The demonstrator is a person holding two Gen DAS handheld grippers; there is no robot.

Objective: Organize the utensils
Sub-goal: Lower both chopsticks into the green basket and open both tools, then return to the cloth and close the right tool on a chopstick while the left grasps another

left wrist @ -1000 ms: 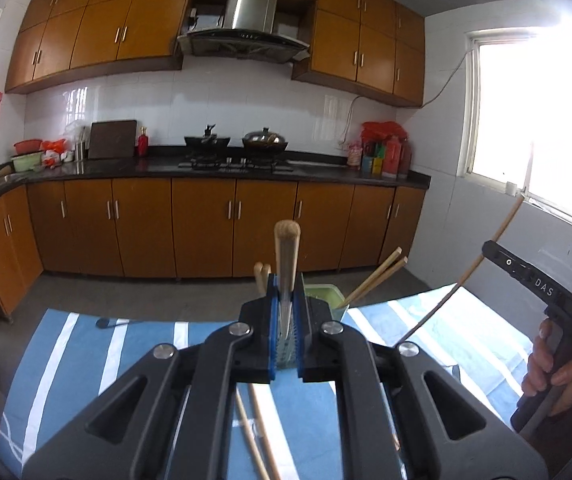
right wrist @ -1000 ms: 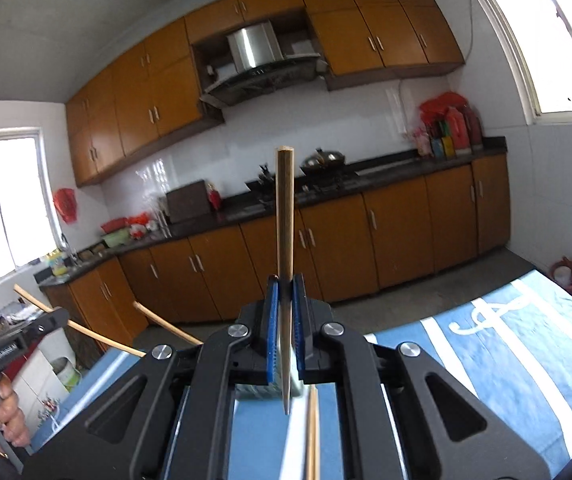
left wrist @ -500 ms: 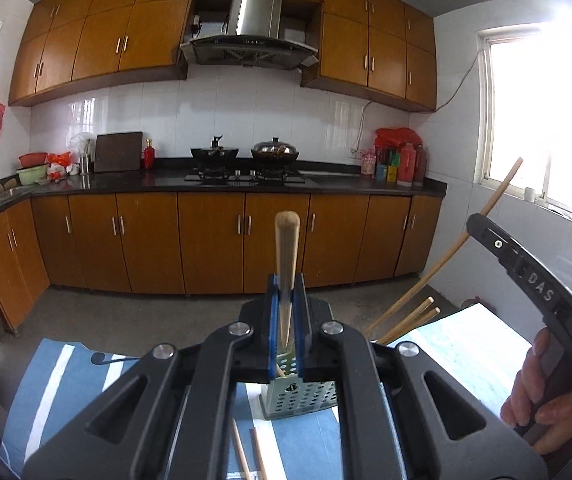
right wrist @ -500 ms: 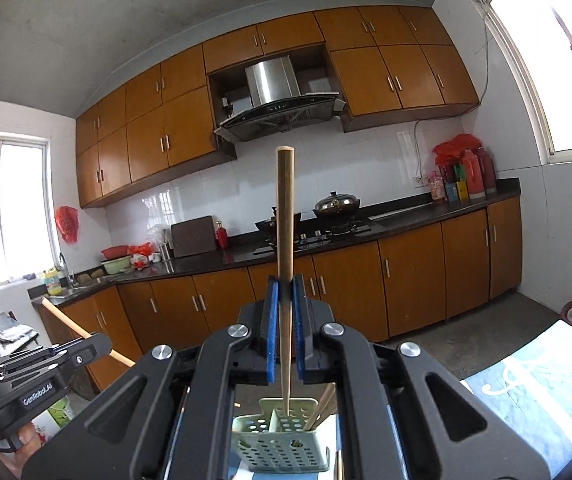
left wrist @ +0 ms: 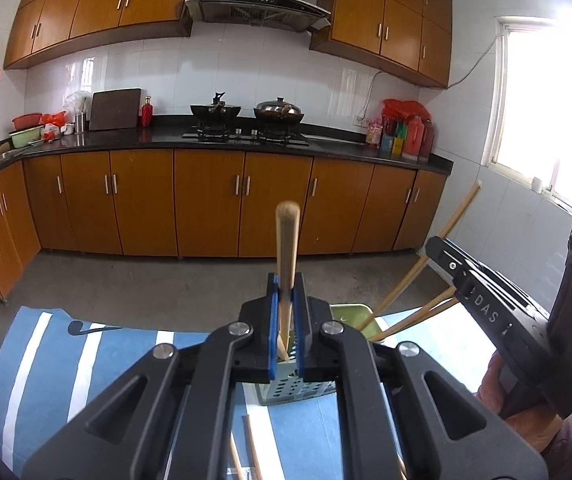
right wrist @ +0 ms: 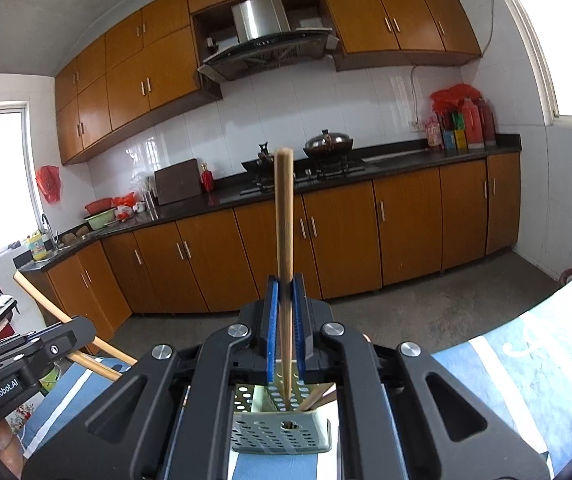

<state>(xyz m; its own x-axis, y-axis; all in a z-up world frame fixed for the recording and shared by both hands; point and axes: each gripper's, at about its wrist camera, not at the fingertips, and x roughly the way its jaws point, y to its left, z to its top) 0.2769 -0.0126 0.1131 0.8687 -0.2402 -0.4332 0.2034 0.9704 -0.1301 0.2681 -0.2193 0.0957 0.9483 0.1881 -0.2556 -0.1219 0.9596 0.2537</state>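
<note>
The left gripper [left wrist: 286, 312] pinches a round-tipped wooden chopstick [left wrist: 286, 248] upright; the right gripper [right wrist: 286, 320] clamps a square-ended wooden chopstick [right wrist: 284, 220] likewise. The perforated grey-green plastic utensil holder [right wrist: 282, 436] sits just below and ahead of both fingertips — each stick's long axis points down into it.

"DAS" marks the right hand-held gripper [left wrist: 482, 312]; "GenRobot.AI" the left hand-held gripper [right wrist: 2, 390].

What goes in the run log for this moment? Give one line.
left gripper: shut on chopstick | right gripper: shut on chopstick | both over green perforated holder | loose chopsticks on striped cloth
</note>
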